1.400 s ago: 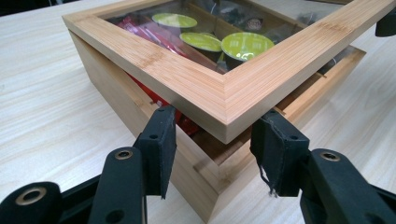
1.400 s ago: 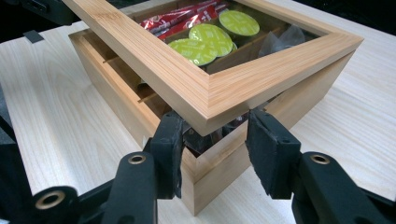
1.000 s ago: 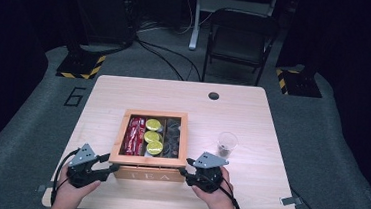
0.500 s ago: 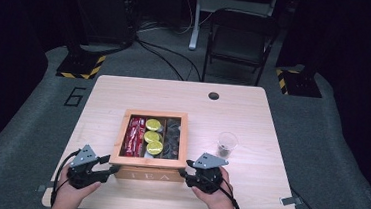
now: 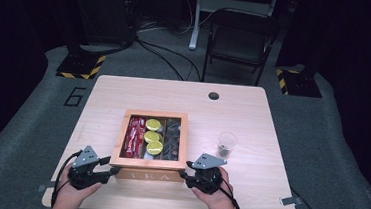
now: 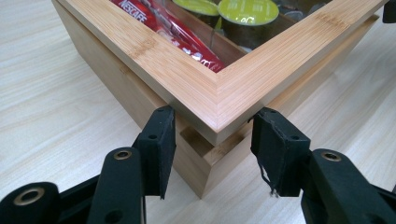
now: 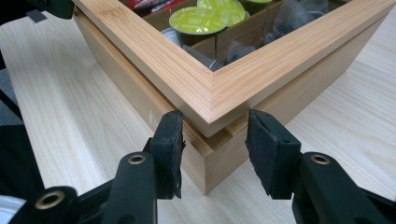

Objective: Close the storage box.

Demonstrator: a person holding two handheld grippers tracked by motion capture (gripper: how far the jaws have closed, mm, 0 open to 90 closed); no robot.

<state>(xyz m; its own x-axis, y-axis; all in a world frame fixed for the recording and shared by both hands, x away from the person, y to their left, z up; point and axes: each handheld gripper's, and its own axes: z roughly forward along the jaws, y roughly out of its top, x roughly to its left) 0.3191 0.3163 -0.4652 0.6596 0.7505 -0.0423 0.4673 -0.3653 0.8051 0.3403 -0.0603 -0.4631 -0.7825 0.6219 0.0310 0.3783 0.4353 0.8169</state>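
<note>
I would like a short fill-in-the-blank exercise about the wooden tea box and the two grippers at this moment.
1. The lid of the tea box has a window showing red sachets and round capsules with ____ tops.
2. The left gripper and the right gripper each straddle one near ____ of the lid.
3. A clear plastic ____ stands on the table right of the box.

Missing words: yellow-green; corner; cup
</note>
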